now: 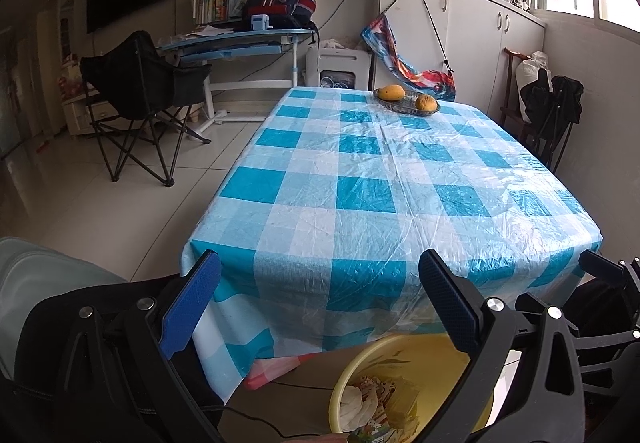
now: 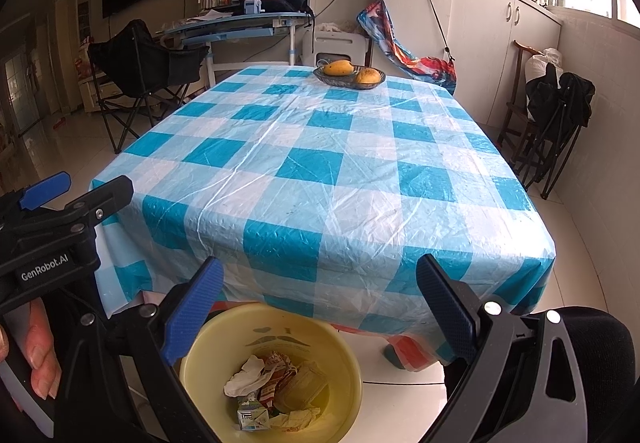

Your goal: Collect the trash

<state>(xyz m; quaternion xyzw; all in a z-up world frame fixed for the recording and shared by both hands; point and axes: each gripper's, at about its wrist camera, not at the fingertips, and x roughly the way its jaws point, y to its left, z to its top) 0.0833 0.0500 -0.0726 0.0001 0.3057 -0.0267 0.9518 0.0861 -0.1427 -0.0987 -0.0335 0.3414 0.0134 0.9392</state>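
Two mangoes, one bin, two gaping grippers

**Yellow bin holds the trash, down by the table's near end**

A round yellow bin stands upright on the pale tiled floor, just below the hanging edge of the blue-and-white checked tablecloth. A grey moustache print marks its inner wall. Inside lies a loose heap of trash: a crumpled white tissue on the left, a squashed small drink carton at the near side, and creased printed wrappers among them. The heap sits low, well under the rim.
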